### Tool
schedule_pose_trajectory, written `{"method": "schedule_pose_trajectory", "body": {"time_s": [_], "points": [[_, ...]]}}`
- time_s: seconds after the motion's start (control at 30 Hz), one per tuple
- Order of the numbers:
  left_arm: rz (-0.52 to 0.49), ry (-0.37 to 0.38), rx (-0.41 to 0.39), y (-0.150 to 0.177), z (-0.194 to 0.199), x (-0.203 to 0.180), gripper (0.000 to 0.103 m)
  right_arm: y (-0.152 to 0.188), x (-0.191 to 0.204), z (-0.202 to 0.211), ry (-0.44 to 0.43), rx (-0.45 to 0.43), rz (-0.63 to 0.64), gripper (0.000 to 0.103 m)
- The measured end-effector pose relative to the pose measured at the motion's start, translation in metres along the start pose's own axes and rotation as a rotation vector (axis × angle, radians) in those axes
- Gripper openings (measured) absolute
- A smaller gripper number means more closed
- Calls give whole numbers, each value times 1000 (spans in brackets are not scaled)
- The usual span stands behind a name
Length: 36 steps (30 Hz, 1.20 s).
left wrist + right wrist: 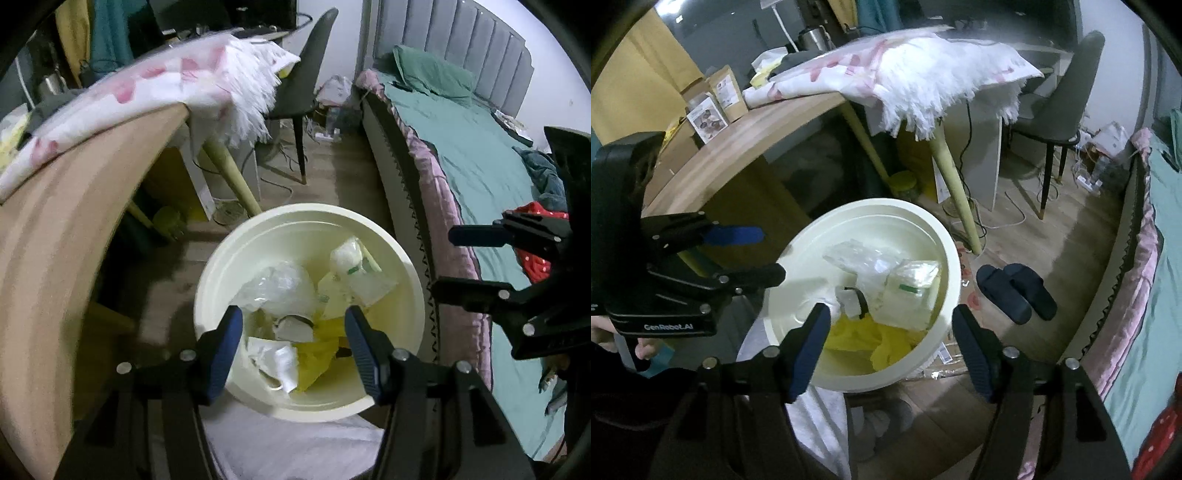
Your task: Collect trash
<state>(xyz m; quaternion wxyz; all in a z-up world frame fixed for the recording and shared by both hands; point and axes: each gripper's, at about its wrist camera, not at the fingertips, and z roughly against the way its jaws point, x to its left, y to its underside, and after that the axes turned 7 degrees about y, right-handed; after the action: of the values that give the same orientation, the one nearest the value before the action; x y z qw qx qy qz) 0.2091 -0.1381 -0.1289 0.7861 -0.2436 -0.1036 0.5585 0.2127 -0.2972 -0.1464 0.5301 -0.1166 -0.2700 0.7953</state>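
Note:
A cream round waste bin [214, 280] stands on the floor between a table and a bed. It holds a clear plastic bag [280, 284], a white packet [347, 254], a yellow bag [317, 354] and crumpled white paper [277, 358]. My left gripper [293, 317] hangs open over the bin with nothing between its blue pads. The right gripper [445, 262] shows at the right edge, beside the bin. In the right wrist view the bin [945, 236] lies under my open, empty right gripper [891, 312]. The left gripper [772, 254] reaches in from the left over the rim.
A wooden table [746, 147] with a pink-and-white fringed cloth [923, 74] stands left of the bin. Behind it is a grey chair [1067, 96]. The bed [480, 155] runs along the right. Dark slippers [1015, 291] and cables lie on the floor. A leg in light trousers [820, 413] is under the grippers.

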Motion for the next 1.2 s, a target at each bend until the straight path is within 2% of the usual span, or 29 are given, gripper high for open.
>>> {"method": "schedule_pose_trajectory", "body": {"time_s": [0.3, 0.57, 0.67, 0.83, 0.97, 1.07, 1.2], "points": [[30, -49, -117, 12, 56, 18, 58, -15, 40, 16, -11, -27, 84, 71], [76, -108, -206, 35, 102, 45, 58, -30, 73, 35, -19, -65, 136, 71], [83, -153, -241, 45, 118, 54, 58, -35, 88, 48, -20, -96, 162, 82], [115, -204, -289, 59, 142, 71, 58, -43, 115, 70, -28, -143, 207, 82], [124, -235, -341, 70, 166, 80, 72, -50, 134, 86, -42, -185, 235, 83], [118, -262, -381, 76, 182, 83, 77, -54, 146, 101, -48, -225, 255, 84], [113, -284, -457, 85, 207, 84, 83, -57, 161, 125, -54, -286, 278, 95]]}}
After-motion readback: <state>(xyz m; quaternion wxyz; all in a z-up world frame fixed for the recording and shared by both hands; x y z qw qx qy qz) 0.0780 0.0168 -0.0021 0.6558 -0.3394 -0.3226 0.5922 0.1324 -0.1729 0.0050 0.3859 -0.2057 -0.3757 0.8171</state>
